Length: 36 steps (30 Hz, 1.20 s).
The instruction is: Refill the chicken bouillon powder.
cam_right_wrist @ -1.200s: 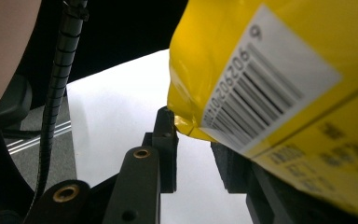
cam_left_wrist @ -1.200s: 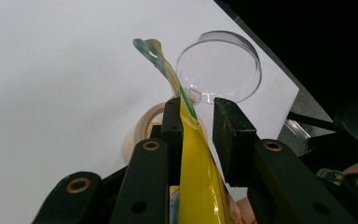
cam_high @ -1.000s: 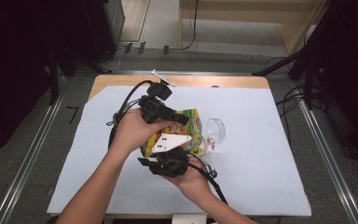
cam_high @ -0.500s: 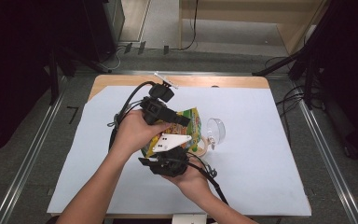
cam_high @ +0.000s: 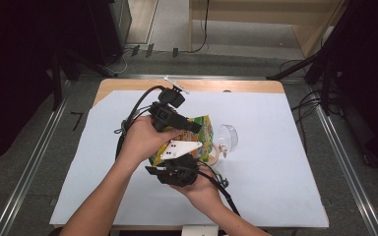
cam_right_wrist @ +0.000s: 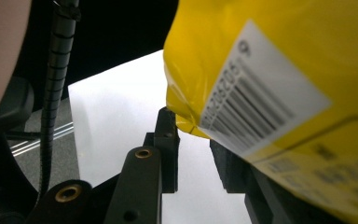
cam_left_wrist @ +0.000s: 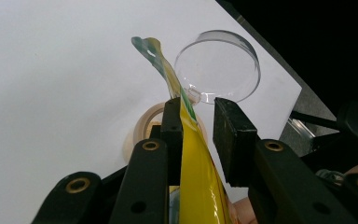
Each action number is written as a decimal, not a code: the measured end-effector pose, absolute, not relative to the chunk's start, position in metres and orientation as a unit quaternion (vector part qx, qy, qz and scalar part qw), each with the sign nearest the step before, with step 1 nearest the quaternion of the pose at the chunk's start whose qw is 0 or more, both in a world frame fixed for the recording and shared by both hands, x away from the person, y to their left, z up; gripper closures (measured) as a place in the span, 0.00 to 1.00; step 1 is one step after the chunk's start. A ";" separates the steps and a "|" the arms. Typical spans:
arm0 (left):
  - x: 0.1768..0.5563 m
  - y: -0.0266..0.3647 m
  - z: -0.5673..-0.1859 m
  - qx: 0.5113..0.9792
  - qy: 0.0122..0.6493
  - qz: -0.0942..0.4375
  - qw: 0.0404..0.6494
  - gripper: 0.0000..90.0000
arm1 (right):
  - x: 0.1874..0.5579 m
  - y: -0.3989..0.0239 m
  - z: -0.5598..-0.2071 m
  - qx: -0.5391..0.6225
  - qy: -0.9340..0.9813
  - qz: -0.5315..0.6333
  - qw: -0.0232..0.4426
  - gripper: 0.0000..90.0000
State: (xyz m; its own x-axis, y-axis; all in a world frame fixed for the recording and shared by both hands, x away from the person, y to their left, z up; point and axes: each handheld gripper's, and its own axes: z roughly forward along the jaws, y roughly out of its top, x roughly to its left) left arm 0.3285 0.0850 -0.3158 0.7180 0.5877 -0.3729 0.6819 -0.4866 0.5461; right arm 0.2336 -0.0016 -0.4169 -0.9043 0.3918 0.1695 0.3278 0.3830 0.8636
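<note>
Two grippers clutch the yellow snack bag [cam_high: 204,135] above the bench [cam_high: 275,162]: left gripper [cam_left_wrist: 198,123] and right gripper [cam_right_wrist: 193,154] fingers both pinch its edges, beside a clear cup [cam_high: 229,137].

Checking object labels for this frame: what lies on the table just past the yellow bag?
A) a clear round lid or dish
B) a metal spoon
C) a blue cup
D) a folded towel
A: a clear round dish lies on the white table just beyond the yellow bag, seen through the left gripper jaws.
</note>
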 end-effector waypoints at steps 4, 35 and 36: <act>0.329 0.086 -0.316 0.860 0.368 -0.069 0.347 0.83 | 0.233 -0.001 -0.415 0.221 0.832 0.509 0.029 0.82; 0.324 0.085 -0.310 0.859 0.364 -0.060 0.356 0.81 | 0.229 0.000 -0.413 0.221 0.824 0.522 0.021 0.80; 0.324 0.085 -0.310 0.859 0.365 -0.062 0.354 0.81 | 0.230 0.000 -0.413 0.221 0.823 0.522 0.019 0.80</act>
State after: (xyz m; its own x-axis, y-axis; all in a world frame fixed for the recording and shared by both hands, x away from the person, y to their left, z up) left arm 0.3244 0.0851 -0.3104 0.7262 0.5826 -0.3649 0.6704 -0.4827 0.5636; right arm 0.2297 0.0004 -0.4129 -0.9013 0.3847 0.1990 0.3440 0.3566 0.8686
